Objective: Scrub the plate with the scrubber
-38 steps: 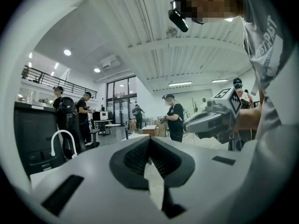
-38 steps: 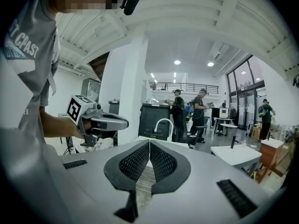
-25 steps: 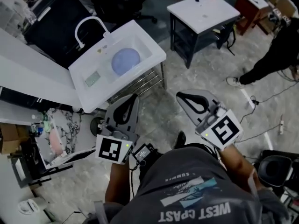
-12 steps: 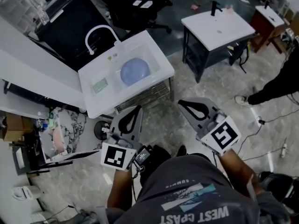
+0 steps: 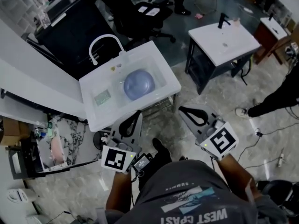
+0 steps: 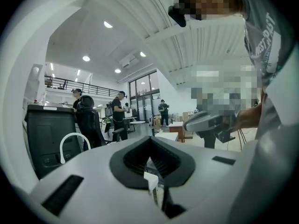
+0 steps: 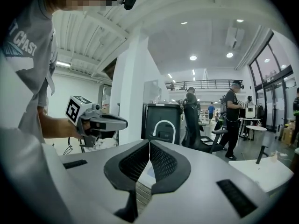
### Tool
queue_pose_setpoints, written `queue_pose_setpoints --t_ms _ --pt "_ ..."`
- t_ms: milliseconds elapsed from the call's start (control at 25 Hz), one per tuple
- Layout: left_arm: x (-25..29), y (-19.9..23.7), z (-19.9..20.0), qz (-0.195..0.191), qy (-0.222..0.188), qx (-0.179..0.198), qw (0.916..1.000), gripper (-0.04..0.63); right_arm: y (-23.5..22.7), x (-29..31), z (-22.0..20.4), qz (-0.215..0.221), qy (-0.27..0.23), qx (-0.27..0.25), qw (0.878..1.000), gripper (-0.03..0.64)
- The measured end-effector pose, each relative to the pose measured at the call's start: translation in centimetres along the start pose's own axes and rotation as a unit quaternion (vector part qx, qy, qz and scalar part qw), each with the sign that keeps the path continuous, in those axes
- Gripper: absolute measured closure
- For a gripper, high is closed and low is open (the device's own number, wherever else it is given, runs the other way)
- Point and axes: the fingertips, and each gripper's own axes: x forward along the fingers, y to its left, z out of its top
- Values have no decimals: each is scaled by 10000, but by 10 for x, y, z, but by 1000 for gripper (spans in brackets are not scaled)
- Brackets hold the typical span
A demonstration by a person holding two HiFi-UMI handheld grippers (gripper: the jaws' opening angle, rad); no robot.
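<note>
A round blue plate [image 5: 138, 84] lies in the basin of a white sink [image 5: 168, 80] with a curved white faucet [image 5: 103, 43]. A green scrubber [image 5: 102, 97] rests in the basin to the plate's left. My left gripper [image 5: 136, 114] hovers just short of the sink's front edge, shut and empty. My right gripper [image 5: 183, 109] is to its right, over the floor beside the sink, also shut and empty. In the left gripper view the jaws [image 6: 150, 140] meet with nothing between them; the right gripper view shows its jaws [image 7: 149, 143] closed, pointing toward the faucet [image 7: 164, 125].
A second white sink on a dark stand [image 5: 224, 36] is at the upper right. A black cabinet [image 5: 70, 22] and office chair [image 5: 140, 8] stand behind the sink. Clutter [image 5: 51, 143] sits on the floor at left. Another person [image 5: 275, 97] stands at right, near cables.
The sink with the plate has come closer and lower in the head view. Both grippers have advanced toward it, still shut and empty.
</note>
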Motion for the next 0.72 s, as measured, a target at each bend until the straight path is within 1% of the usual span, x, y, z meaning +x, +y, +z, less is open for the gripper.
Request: queue_pose_setpoints --t_ms 200,440,600,720 --pt "24 46 4 -146 -133 -1 9998 594 -24 44 7 -148 86 -12 9999 586" --pt "36 108 -4 -164 -187 -135 9996 594 -35 99 12 -237 229 -55 9994 586" --pt "37 144 -12 -106 -173 -171 9996 594 -39 131 21 -261 230 -80 9994 586" --pt "36 167 -18 35 -139 -240 9996 594 -41 149 24 -188 271 -92 9994 586"
